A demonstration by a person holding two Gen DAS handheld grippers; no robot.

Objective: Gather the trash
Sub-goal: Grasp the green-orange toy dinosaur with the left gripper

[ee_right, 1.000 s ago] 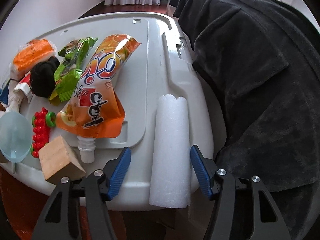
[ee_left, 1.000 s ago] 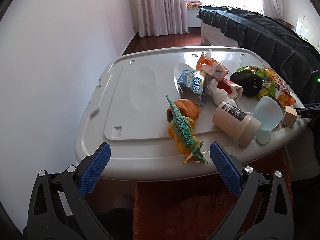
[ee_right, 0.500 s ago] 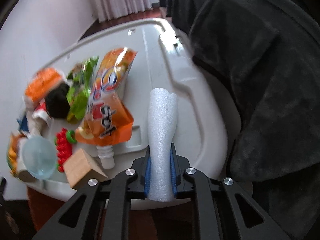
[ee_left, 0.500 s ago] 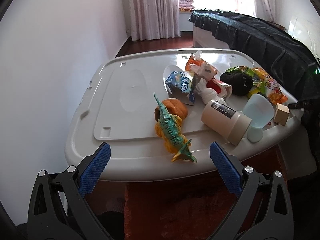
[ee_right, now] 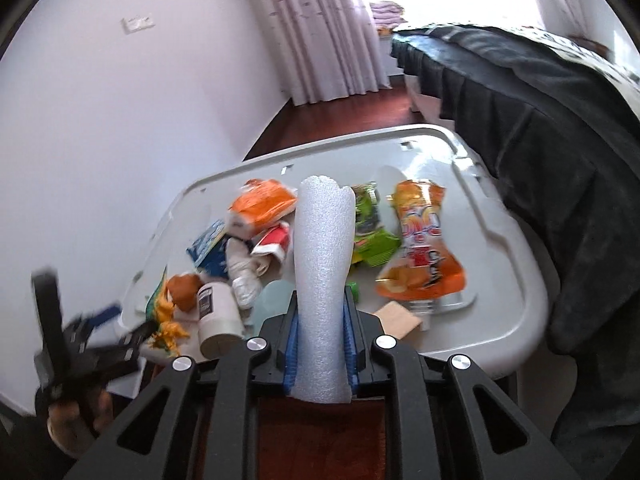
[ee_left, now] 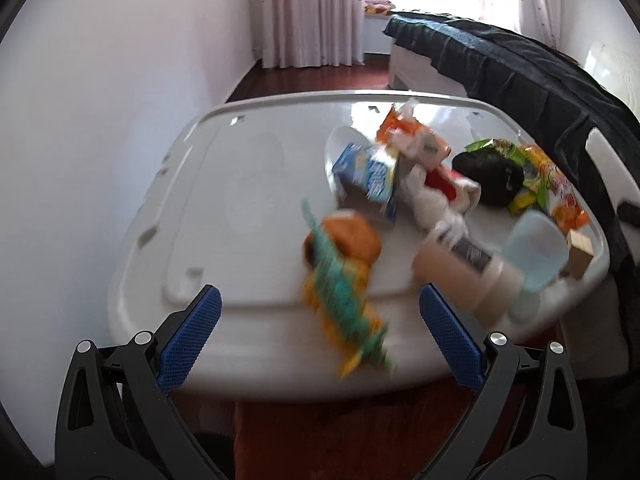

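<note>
A white foam tube (ee_right: 324, 248) stands upright between the blue pads of my right gripper (ee_right: 322, 312), lifted clear of the white bin lid (ee_right: 516, 264). The jaws are opening slightly while the pads still pinch the foam. Trash lies on the lid: an orange juice pouch (ee_right: 420, 244), a green wrapper (ee_right: 372, 220), an orange packet (ee_right: 260, 204) and a blue carton (ee_left: 366, 174). My left gripper (ee_left: 319, 296) hangs open over the lid's near edge, just above a green and yellow dinosaur toy (ee_left: 344, 304), holding nothing.
A tan cup (ee_left: 464, 272) lies on its side beside a pale blue plastic cup (ee_left: 534, 252) and a wooden block (ee_left: 580, 252). A dark blanket-covered bed (ee_right: 540, 120) borders the lid's right side. A white wall runs along the left.
My right gripper closed on the foam tube and raised it off the lid, tilting up and back. The left gripper stayed open and edged in over the lid's near edge.
</note>
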